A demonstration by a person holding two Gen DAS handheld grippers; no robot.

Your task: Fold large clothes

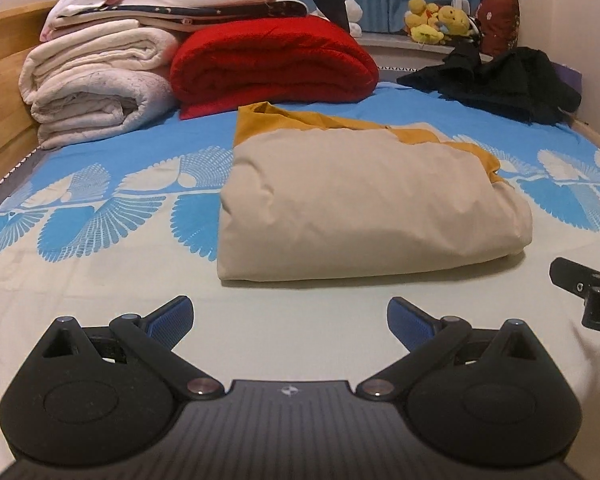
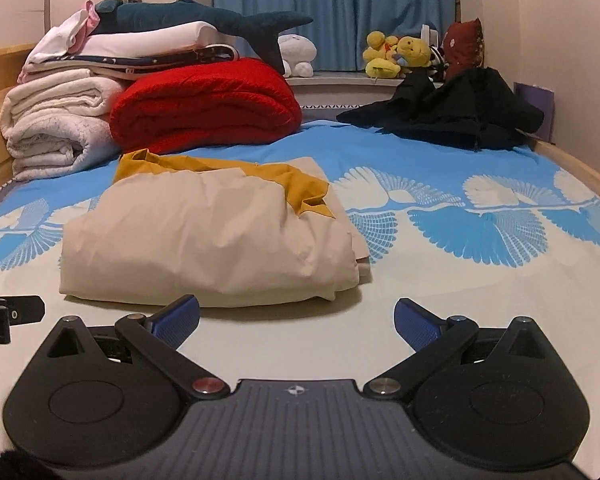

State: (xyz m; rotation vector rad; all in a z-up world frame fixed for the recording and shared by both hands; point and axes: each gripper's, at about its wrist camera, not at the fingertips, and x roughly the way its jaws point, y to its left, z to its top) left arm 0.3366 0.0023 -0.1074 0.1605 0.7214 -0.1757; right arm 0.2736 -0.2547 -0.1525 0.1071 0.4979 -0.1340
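Each gripper (image 1: 290, 322) (image 2: 296, 322): matte black ribbed body, rounded lobes, silver pivot screws, blue textured finger pads (image 1: 172, 320)

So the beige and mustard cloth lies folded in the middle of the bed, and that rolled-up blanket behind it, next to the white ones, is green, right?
Not quite: the rolled blanket behind the folded beige and mustard cloth is red, not green, as the right wrist view shows plainly. The rest holds: the cloth lies folded mid-bed, and the red blanket sits beside the white blankets.
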